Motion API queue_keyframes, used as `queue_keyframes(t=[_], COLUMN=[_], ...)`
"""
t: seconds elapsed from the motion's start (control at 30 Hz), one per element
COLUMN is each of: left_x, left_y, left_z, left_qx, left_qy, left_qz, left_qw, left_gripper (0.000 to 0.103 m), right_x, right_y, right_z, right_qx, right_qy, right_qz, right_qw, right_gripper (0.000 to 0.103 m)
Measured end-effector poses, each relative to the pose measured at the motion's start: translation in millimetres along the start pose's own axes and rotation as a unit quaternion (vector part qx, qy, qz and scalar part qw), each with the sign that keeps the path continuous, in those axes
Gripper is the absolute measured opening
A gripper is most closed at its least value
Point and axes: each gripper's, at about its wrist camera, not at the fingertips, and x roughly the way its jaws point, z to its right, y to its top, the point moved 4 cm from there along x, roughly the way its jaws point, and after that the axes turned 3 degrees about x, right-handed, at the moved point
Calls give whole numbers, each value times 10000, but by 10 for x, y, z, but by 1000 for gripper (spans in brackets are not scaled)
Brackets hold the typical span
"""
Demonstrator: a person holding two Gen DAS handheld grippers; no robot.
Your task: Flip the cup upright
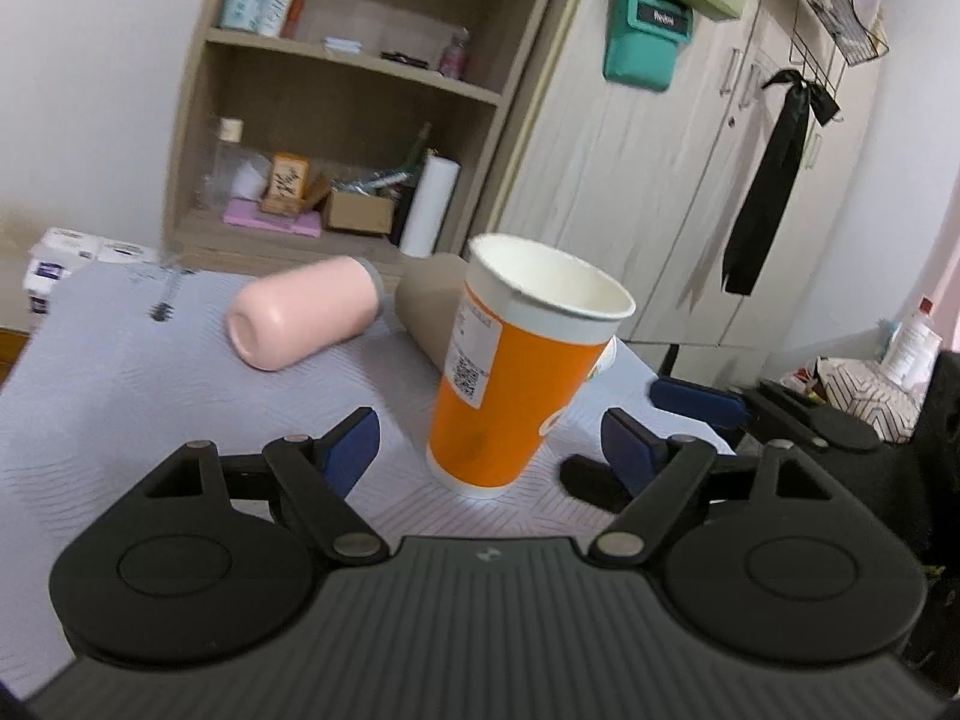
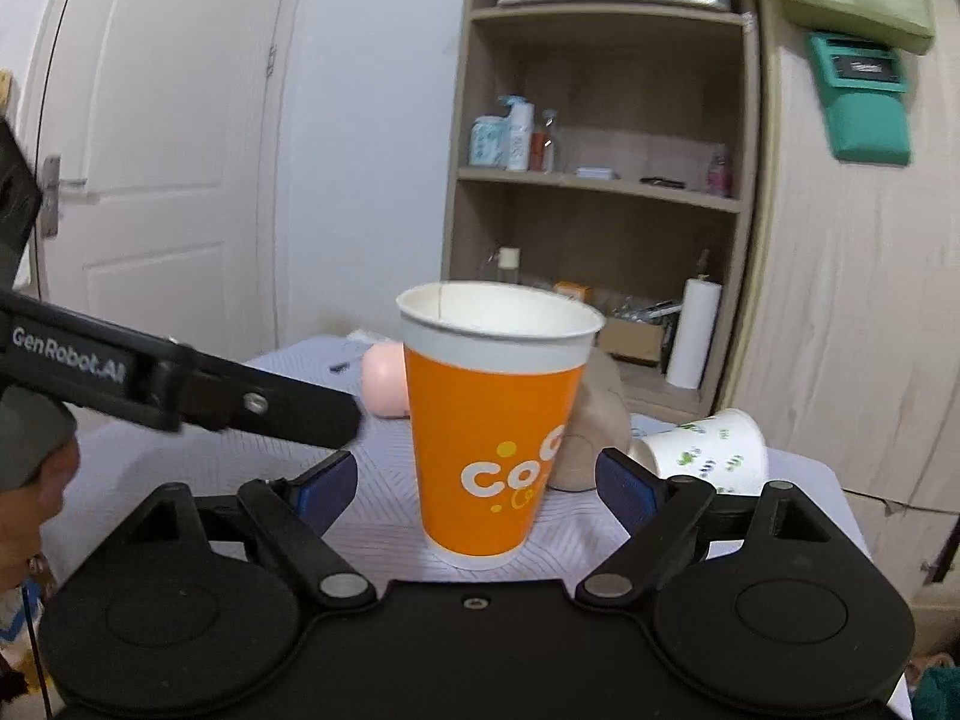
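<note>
Right gripper fingers spread, orange cup upright between them untouched, left gripper likewise agape.

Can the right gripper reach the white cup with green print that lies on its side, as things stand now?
Probably yes. The white cup lies just beyond the right gripper, past its right finger; the jaws are open. The upright orange cup stands between them, so it must swing right.

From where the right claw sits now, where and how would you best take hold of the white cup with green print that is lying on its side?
Grip the white cup across its side wall near mid-body, coming from above. It lies on its side, mouth facing right and away, base toward the tan tumbler; the round wall gives two opposed faces. The right claw is open around the orange cup, so back off first.
</note>
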Motion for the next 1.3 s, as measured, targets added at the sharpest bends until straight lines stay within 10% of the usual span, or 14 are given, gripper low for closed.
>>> queue_keyframes(t=[0.47,1.3], left_x=[-797,-1215], left_y=[-13,-112], left_z=[159,269], left_qx=[521,518], left_qy=[1519,1919], left_qz=[167,167], left_qw=[9869,9799], left_gripper=[84,103], right_x=[-855,-1201], right_y=[159,159], right_z=[-102,-289], right_qx=[330,600], right_qy=[-858,-1836], right_qz=[541,150], right_qw=[9943,9811], right_gripper=[91,103])
